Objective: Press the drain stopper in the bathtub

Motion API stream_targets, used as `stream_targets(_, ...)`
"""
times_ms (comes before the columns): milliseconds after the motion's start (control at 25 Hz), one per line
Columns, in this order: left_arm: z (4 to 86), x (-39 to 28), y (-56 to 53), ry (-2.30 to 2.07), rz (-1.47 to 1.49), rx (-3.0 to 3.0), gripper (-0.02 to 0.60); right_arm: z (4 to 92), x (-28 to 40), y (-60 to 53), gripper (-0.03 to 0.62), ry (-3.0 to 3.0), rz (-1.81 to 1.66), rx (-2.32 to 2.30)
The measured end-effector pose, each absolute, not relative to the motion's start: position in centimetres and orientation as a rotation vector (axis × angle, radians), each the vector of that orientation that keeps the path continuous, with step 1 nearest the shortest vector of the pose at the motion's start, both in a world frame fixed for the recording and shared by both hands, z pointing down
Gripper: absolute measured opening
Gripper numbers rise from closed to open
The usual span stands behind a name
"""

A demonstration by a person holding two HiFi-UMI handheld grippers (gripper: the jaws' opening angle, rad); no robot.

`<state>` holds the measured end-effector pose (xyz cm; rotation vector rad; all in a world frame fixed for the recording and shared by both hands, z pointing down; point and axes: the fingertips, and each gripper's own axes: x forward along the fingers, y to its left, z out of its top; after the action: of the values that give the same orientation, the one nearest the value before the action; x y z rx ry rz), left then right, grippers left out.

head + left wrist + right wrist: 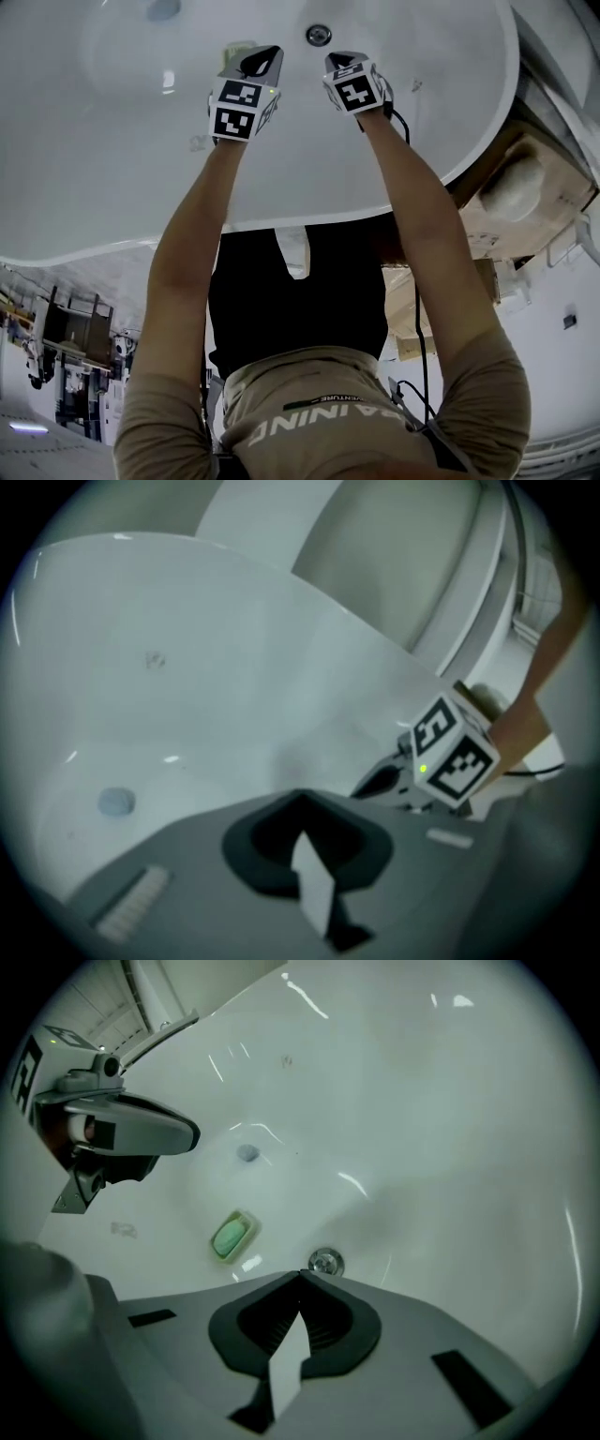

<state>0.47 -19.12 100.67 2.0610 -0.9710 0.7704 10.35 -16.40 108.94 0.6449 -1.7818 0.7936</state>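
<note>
The chrome drain stopper (319, 35) (325, 1262) sits on the floor of the white bathtub (112, 169). In the right gripper view it lies just beyond the tips of my right gripper (302, 1277) (339, 62), whose jaws are closed together with nothing between them. My left gripper (266, 52) (300, 797) hovers to the left of the stopper, also shut and empty. The stopper does not show in the left gripper view. Each gripper shows in the other's view: the right gripper (375, 782) and the left gripper (187, 1134).
A green soap in a pale dish (231, 1237) lies on the tub floor left of the stopper. A bluish round disc (247, 1153) (116, 802) (162, 9) sits farther along the floor. Beyond the tub rim (375, 202) stands a cardboard box (539, 202).
</note>
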Motion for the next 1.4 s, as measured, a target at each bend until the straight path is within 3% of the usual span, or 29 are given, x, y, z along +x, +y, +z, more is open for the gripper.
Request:
stream_targets(880,76.8,0.1,-14.3,-1.077,0.774,2.081,0.002,81.4,15.2,-10.7,0.008,-1.92,0.934,0.999)
stream_targets(1400,61.9,-1.1,-14.9,-1.18,0.629,2.152,0.002,62.4,16.9,-12.8,0.009,-2.21,0.694,1.032)
